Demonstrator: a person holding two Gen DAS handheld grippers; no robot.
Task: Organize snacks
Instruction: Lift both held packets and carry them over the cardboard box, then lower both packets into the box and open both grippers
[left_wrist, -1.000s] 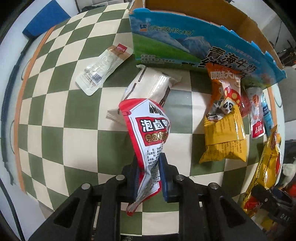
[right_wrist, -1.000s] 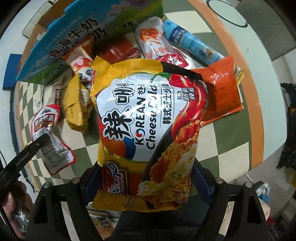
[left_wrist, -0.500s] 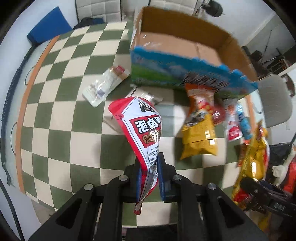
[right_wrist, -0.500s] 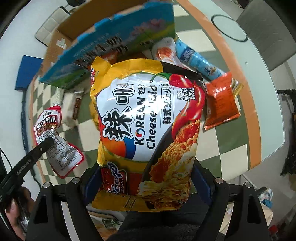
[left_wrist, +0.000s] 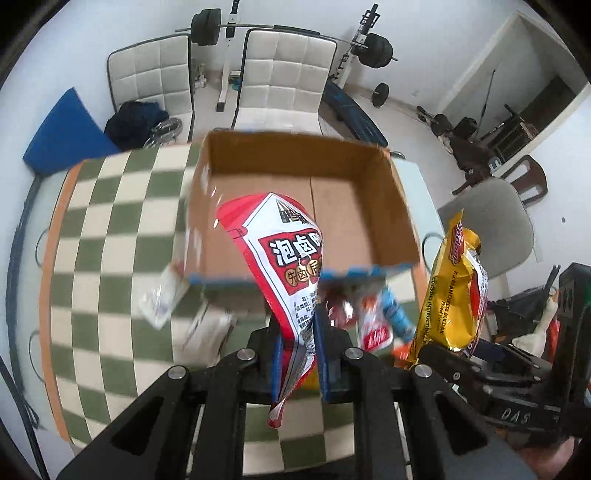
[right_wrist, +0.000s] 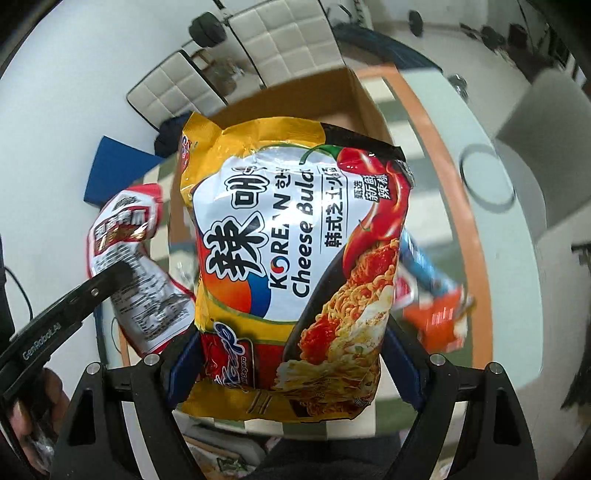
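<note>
Snacks: red pouch (left_wrist: 284, 266) centre frame, pinched at its lower edge by left gripper (left_wrist: 297, 354), fingers nearly closed. Noodle pack (right_wrist: 295, 273) fills right view, right gripper (right_wrist: 291, 369) fingers wide, clamped on its sides. Both over the box (left_wrist: 369, 236). Light, crinkly, slippery; grip seams. Reads "KOREAN Cheese Bulda…".

- The cardboard box (left_wrist: 332, 206) at twelve o'clock stands open-topped, with bare floor inside.
- Its blue-edged near wall (left_wrist: 221, 282) bars a level approach.
- Loose packets (left_wrist: 373, 325) crowd the surface (left_wrist: 110, 258) at four o'clock; nine o'clock lies bare.
</note>
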